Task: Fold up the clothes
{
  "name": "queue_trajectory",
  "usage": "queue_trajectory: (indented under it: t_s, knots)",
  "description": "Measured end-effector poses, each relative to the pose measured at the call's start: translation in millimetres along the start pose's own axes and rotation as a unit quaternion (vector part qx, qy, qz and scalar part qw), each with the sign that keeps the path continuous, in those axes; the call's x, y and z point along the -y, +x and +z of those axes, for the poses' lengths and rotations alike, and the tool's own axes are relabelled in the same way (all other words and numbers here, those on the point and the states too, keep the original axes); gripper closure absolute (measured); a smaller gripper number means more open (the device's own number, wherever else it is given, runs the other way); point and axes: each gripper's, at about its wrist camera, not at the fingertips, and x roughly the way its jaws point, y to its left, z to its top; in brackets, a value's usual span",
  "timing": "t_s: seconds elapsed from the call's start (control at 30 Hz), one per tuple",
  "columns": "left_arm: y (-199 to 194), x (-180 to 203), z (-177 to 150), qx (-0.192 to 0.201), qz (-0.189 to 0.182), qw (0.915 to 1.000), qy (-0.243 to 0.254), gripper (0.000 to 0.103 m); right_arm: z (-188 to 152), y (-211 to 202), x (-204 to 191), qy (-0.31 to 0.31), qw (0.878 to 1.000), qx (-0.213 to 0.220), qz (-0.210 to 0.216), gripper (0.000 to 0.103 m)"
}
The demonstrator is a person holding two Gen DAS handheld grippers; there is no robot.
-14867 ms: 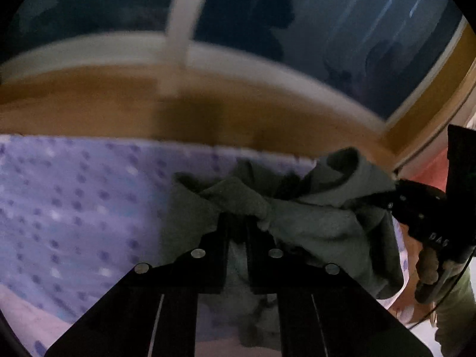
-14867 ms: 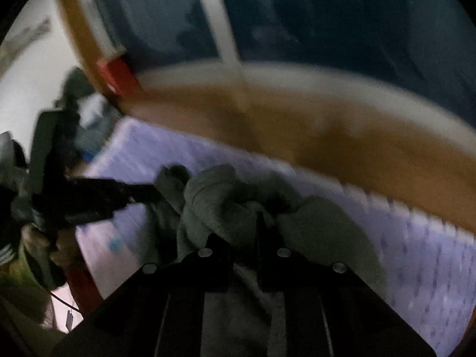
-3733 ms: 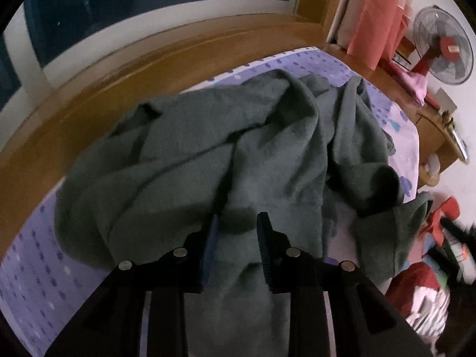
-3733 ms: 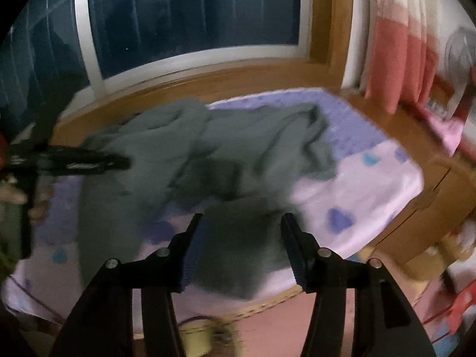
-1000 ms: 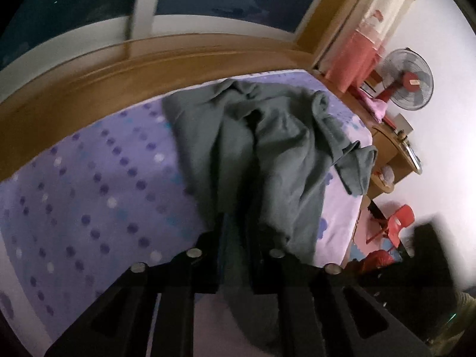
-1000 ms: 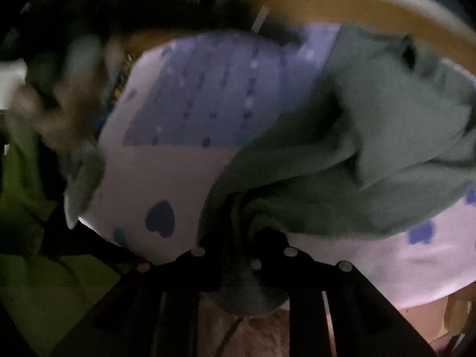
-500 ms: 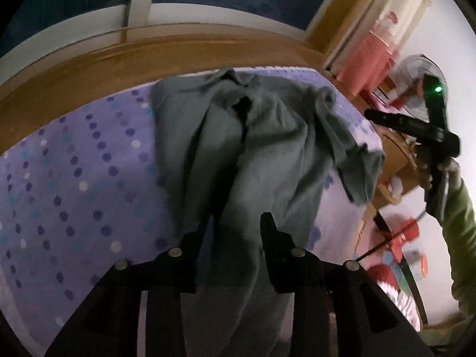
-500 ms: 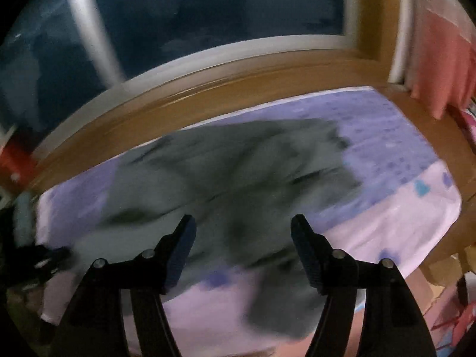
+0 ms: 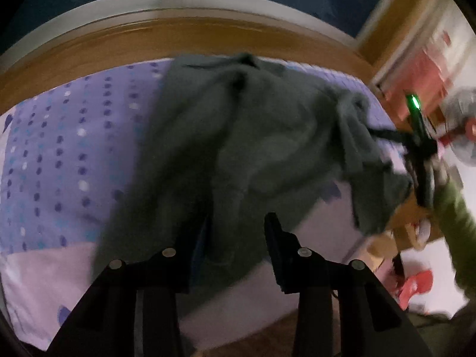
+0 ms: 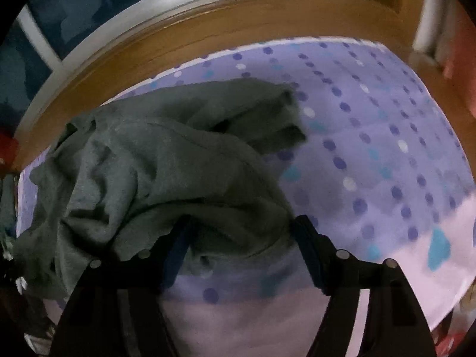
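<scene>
Both pairs of tongs are seen released: the left gripper (image 9: 235, 238) is spread over the near hem of the grey-green garment (image 9: 253, 136), and the right gripper (image 10: 241, 238) is parted above its rumpled edge. The garment is spread unfolded on the dotted purple bedsheet (image 10: 372, 148). Beyond, a wooden ledge (image 9: 208, 38) is set under a dark window (image 10: 74, 15).
</scene>
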Motion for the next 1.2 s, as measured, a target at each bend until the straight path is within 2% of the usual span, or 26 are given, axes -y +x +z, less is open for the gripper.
queue_trajectory:
  t_s: [0.07, 0.17, 0.33, 0.47, 0.53, 0.6, 0.67, 0.7, 0.73, 0.77, 0.8, 0.87, 0.97, 1.03, 1.2]
  knots:
    - [14.5, 25.0, 1.4, -0.018, 0.002, 0.9995, 0.028, 0.064, 3.1, 4.8, -3.2, -0.010, 1.000, -0.002, -0.002, 0.028]
    - [33.6, 57.9, 8.3, -0.015, 0.011, 0.9959, 0.088, 0.064, 6.6, 9.8, -5.6, -0.011, 1.000, -0.005, -0.001, 0.028]
    - [65.4, 110.1, 23.0, 0.001, 0.033, 0.9811, 0.190, 0.064, 5.4, 11.2, -3.0, 0.002, 1.000, -0.006, -0.004, 0.027]
    - [94.9, 118.4, 33.1, -0.004, 0.061, 0.9705, 0.233, 0.064, 5.8, 11.2, -0.5, 0.012, 1.000, -0.009, -0.004, 0.027]
    - [104.8, 117.4, 34.8, -0.005, 0.058, 0.9675, 0.246, 0.063, 5.6, 12.7, -1.2, 0.010, 1.000, -0.005, -0.007, 0.027]
    - [104.7, 113.6, 36.9, 0.003, 0.040, 0.9692, 0.243, 0.063, 4.8, 13.0, -3.5, 0.006, 1.000, 0.003, -0.014, 0.026]
    - [103.2, 106.9, 41.6, 0.007, 0.019, 0.9750, 0.221, 0.074, 3.4, 12.7, -6.3, 0.003, 1.000, 0.016, -0.019, 0.027]
    - [101.2, 103.8, 44.5, 0.005, 0.008, 0.9783, 0.207, 0.087, 2.4, 11.1, -7.3, 0.005, 1.000, 0.022, -0.011, 0.037]
    - [98.2, 101.1, 47.3, 0.005, -0.003, 0.9812, 0.193, 0.095, 1.1, 8.9, -8.4, 0.006, 1.000, 0.029, 0.002, 0.049]
    - [93.5, 99.1, 49.9, 0.006, -0.014, 0.9839, 0.178, 0.095, 0.2, 6.6, -8.8, 0.011, 0.999, 0.030, 0.020, 0.081]
    - [88.2, 98.4, 51.7, 0.008, -0.023, 0.9855, 0.168, 0.096, -0.9, 3.4, -8.5, 0.019, 0.999, 0.032, 0.033, 0.084]
    - [76.0, 101.6, 52.5, 0.015, -0.032, 0.9861, 0.162, 0.097, -4.8, -12.5, -8.5, 0.019, 0.997, 0.063, 0.040, 0.087]
    - [53.7, 116.6, 48.6, 0.029, -0.038, 0.9864, 0.157, 0.098, -13.0, -46.3, 1.0, 0.034, 0.992, 0.100, 0.074, 0.088]
    - [39.6, 130.3, 43.8, 0.036, -0.055, 0.9870, 0.147, 0.098, -21.1, -73.0, 10.3, 0.039, 0.988, 0.120, 0.090, 0.088]
    - [26.8, 177.4, 30.0, 0.033, -0.111, 0.9827, 0.144, 0.098, -36.9, -121.4, 49.1, 0.033, 0.984, 0.152, 0.082, 0.088]
